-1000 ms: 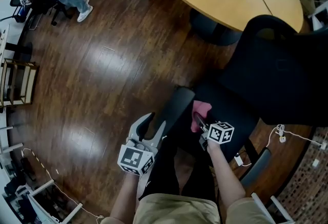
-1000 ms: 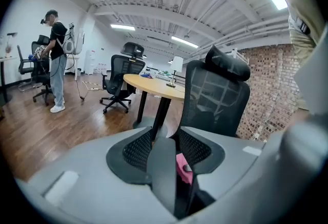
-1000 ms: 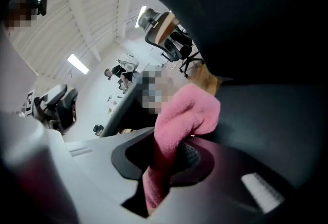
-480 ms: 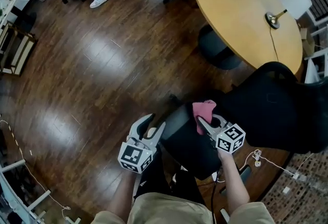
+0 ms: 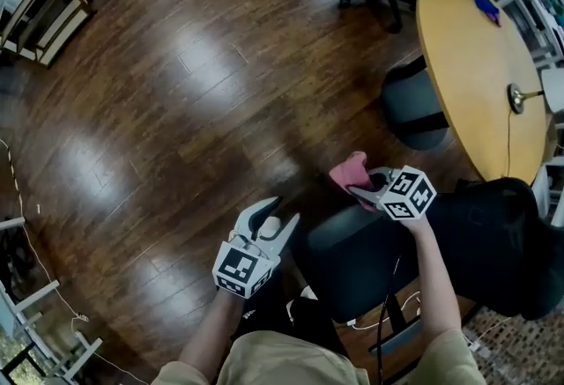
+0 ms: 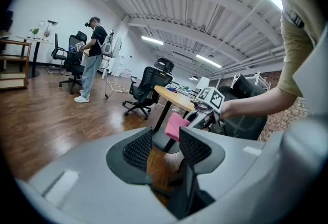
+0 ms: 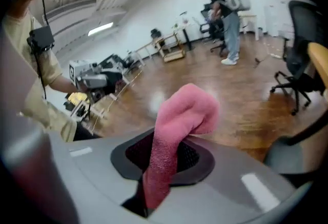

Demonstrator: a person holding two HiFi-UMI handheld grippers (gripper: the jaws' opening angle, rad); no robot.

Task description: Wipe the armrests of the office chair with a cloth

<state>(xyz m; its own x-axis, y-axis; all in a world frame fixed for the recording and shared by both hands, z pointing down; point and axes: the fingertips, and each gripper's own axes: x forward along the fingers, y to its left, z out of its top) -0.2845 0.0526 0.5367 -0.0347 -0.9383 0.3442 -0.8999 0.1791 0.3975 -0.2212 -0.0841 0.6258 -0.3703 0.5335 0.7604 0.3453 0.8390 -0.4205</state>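
Cloth [image 5: 349,170]: pink, centre right of the head view, near the office chair [image 5: 489,242] at lower right.
Right gripper [image 5: 361,188]: jaws clamped on one fold of the cloth.
Left gripper [image 5: 271,223]: jaws spread, nothing between them.
Risk: the grip on the fold looks narrow, so dragging across an armrest could pull the cloth free.

No words, numbers or brand names can be read anywhere. The only printed signs are black-and-white square markers, which carry no letters. One set stands on the cube [image 5: 241,269] of the left gripper [image 5: 279,212], just left of the office chair [image 5: 352,260]. The other stands on the cube [image 5: 410,192] of the right gripper [image 5: 356,190], at the chair's far edge.
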